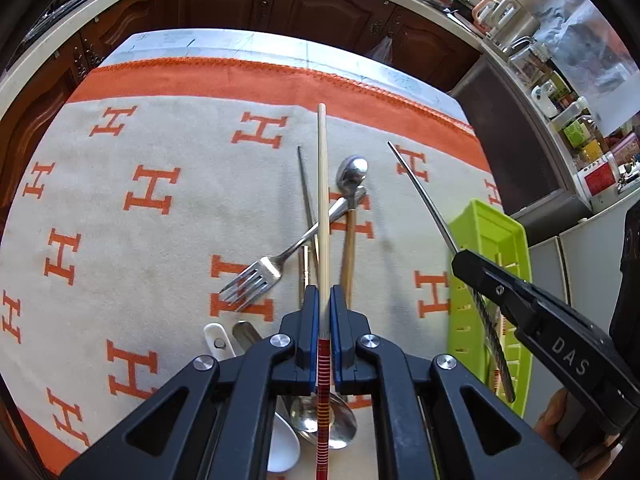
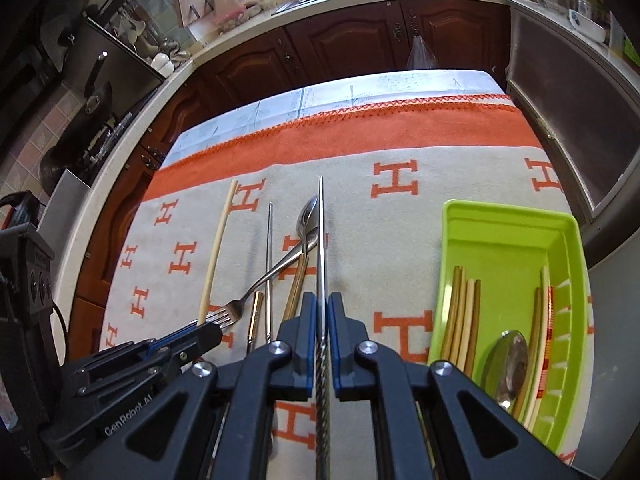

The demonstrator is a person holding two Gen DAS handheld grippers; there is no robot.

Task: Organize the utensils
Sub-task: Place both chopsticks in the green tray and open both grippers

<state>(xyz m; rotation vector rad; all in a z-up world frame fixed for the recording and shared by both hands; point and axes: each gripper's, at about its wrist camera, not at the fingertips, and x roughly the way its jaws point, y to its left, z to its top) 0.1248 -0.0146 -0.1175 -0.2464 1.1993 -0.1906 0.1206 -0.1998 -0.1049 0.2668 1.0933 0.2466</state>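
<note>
My left gripper (image 1: pixel 324 300) is shut on a pale wooden chopstick (image 1: pixel 322 184) with a red banded handle, held above the cloth. My right gripper (image 2: pixel 323 308) is shut on a steel chopstick (image 2: pixel 321 236) with a twisted handle; from the left wrist it shows at the right (image 1: pixel 424 196), beside the green tray (image 1: pixel 480 224). On the cloth lie a fork (image 1: pixel 256 276), a steel chopstick (image 1: pixel 306 192), a wooden-handled spoon (image 1: pixel 352 176), a gold stick (image 2: pixel 255 316) and, near me, a white spoon (image 1: pixel 218 342). The tray (image 2: pixel 500 224) holds several wooden chopsticks (image 2: pixel 464 316) and a spoon (image 2: pixel 508 364).
The table wears a beige cloth with orange H marks and an orange border (image 2: pixel 360 128). Dark wooden cabinets (image 2: pixel 344 44) stand beyond it. A steel counter unit (image 2: pixel 568 120) sits to the right of the tray, with jars and kettles (image 1: pixel 560 92) on top.
</note>
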